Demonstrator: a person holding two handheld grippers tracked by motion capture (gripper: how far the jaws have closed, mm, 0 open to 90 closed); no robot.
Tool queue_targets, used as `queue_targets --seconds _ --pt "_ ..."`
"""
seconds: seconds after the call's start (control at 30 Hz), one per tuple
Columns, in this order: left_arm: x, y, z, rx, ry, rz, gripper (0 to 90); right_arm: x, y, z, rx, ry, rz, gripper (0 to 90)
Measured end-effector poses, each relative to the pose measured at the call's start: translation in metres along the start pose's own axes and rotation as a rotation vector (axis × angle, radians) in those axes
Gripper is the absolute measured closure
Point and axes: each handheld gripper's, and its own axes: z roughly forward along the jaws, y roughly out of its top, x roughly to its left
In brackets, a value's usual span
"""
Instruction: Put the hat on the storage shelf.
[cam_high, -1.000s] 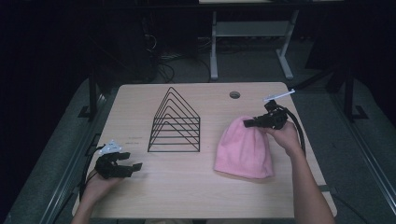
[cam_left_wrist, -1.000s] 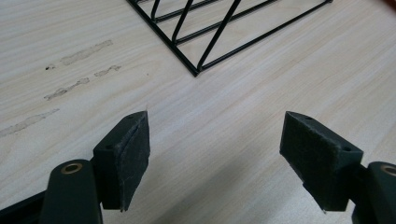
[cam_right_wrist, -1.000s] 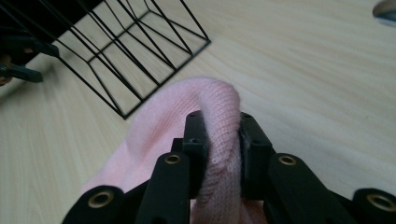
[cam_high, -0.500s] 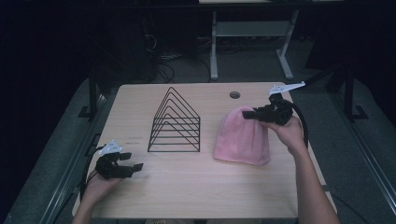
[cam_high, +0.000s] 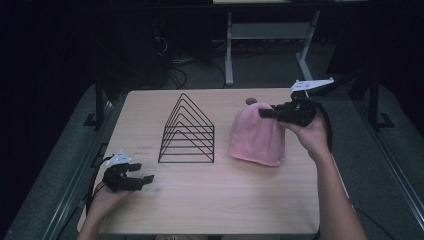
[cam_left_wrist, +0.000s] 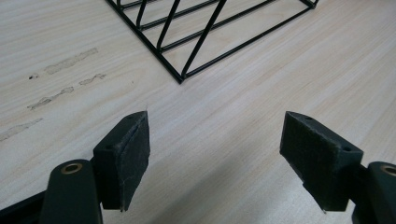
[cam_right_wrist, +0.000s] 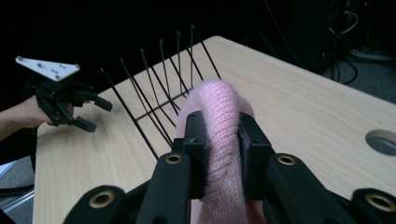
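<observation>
Pale wood-grain covers the surface (cam_high: 215, 200), which stands in a dark room with cables and a metal stand on the floor behind it. Toward its right half, the pink knit hat (cam_high: 256, 135) hangs from the right gripper (cam_high: 265, 113), whose jaws are clamped on a fold at the hat's top; in the right gripper view the fabric bulges up as a thick rounded roll pinched between the two black pads (cam_right_wrist: 198, 154). The hat's top is lifted and drawn into a peak under the gripper, while its wider lower edge rests on the surface, so the hat stands like a soft cone. It is fuzzy, evenly pink and finely ribbed. Just left of it, near but apart, stands a black wire rack (cam_high: 187, 131) of nested triangular frames. A small round hole (cam_high: 251, 101) in the surface lies just behind the hat. The left gripper (cam_high: 142, 172) is held low over the near left corner, well apart from the hat, its jaws spread wide with nothing between them and a corner of the rack ahead of them.
</observation>
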Motion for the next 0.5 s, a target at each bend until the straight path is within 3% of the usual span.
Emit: queue_targets --seconds 0.27,0.5 --pt "0.001 0.000 -0.002 -0.006 -0.011 -0.005 24.0 0.008 0.014 -0.008 -0.032 -0.005 -0.025 76.4" --pt "0.001 0.002 -0.004 -0.005 -0.030 -0.017 24.4 0.016 0.027 -0.012 -0.021 -0.010 -0.059 76.3"
